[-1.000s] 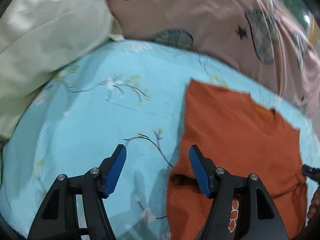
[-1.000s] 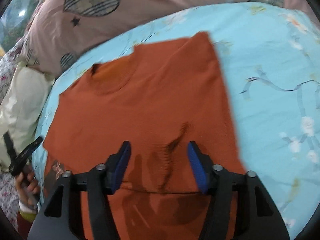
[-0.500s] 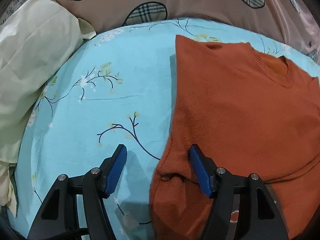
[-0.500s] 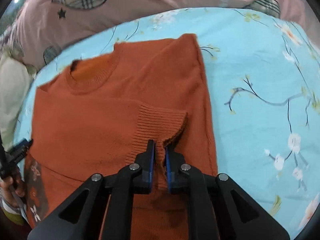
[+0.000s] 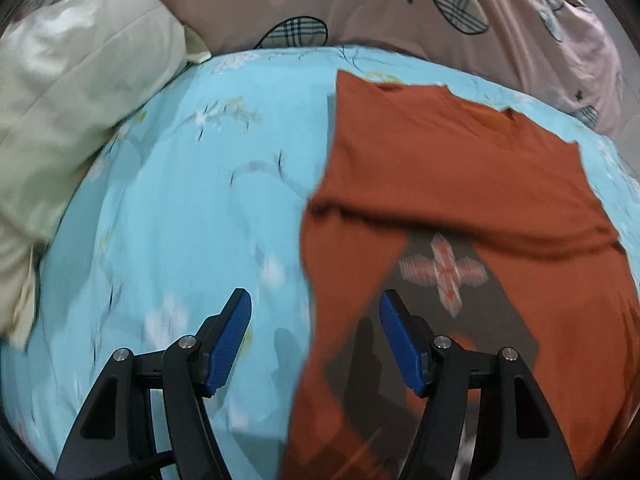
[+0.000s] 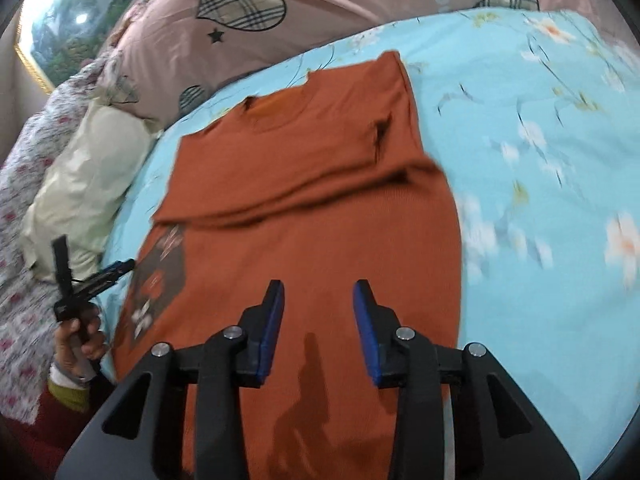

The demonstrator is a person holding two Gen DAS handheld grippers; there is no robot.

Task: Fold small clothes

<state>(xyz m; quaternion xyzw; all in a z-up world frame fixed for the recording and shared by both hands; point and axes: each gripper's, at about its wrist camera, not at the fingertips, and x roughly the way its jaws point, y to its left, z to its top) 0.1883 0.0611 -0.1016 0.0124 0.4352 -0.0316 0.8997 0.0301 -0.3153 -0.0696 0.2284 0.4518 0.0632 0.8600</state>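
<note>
Sweater (image 6: 320, 216), rust-orange, lay flat on the blue floral bedsheet (image 6: 540, 184), sleeves folded across its chest, with bare sheet on both sides and pillows (image 5: 80, 92) beyond the collar. Right gripper (image 6: 318, 312) hovered over the lower body, fingers spread, holding nothing. Left gripper (image 5: 316, 332) straddled the sweater's left edge, fingers wide apart.

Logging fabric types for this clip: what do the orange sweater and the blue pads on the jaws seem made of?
The orange sweater looks like a fine rib knit, matte and soft; faint vertical ribs show and it drapes in folds. Fibre unclear. The blue pads look like ridged rubber or soft plastic, matte, with fine grooves across the face.
</note>
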